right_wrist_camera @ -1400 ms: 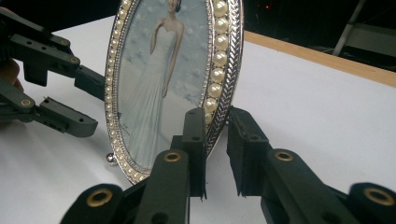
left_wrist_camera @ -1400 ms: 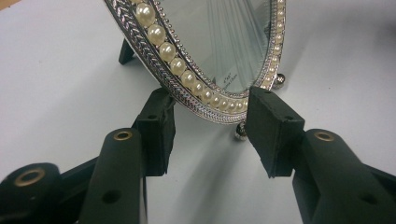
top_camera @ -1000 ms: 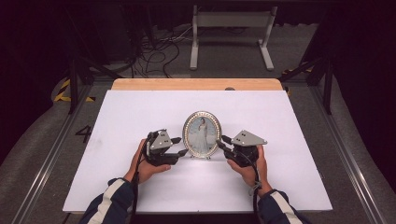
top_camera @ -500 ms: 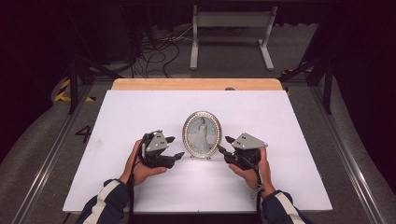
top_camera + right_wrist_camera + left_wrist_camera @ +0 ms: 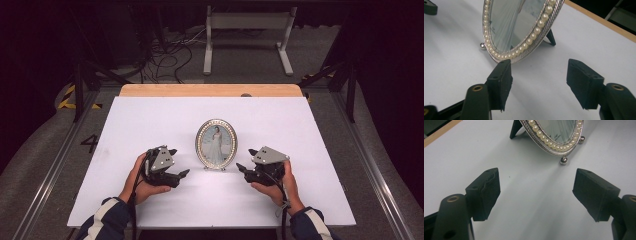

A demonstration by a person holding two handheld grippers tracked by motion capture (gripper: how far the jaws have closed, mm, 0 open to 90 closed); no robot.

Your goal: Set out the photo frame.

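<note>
**Both grippers released, frame standing between them**

I see the frame (image 5: 216, 144) upright on the table (image 5: 310, 200), resting on its ball feet and rear strut. It stands between my two grippers, clear of both.

Left gripper (image 5: 181, 174): my jaws have just been opening and now stand wide apart. Nothing lies between the pads (image 5: 487, 192); bare table shows in the gap. The frame sits ahead of the fingertips, offset toward the right pad, not touching.

Right gripper (image 5: 241, 169): my jaws have just been opening and stand wide. Nothing is held. The frame's pearl rim (image 5: 534, 35) lies just beyond the left pad (image 5: 501, 80), near but apart.
</note>
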